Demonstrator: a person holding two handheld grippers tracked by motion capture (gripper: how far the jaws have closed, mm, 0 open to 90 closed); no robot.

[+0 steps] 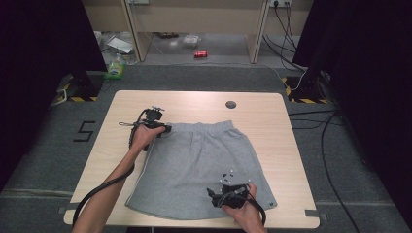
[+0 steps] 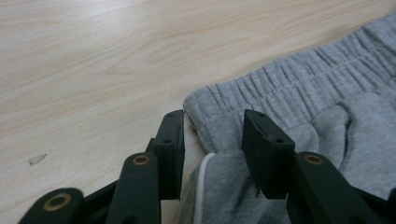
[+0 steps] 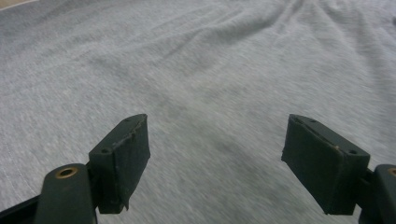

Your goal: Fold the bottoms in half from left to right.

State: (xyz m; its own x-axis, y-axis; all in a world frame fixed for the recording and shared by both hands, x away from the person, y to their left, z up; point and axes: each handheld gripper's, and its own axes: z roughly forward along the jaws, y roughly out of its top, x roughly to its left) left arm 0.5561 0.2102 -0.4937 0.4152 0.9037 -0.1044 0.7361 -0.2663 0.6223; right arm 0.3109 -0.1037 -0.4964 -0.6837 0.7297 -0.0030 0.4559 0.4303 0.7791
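Lying flat, shorts [image 1: 199, 162], waistband facing away

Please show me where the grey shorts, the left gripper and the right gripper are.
grey shorts [image 1: 199, 160]: high view, middle of the fabric.
left gripper [image 2: 212, 135]: left gripper view, midway between its fingertips.
right gripper [image 3: 217, 156]: right gripper view, midway between its fingertips.

A recording lab, by the look of it: black curtains [image 1: 39, 58] close off both edges of the frame, yellow-and-black hazard-taped stand feet [image 1: 77, 92] sit on grey carpet, cables [image 1: 311, 121] trail at right, and a pale wooden table [image 1: 262, 121] holds centre.
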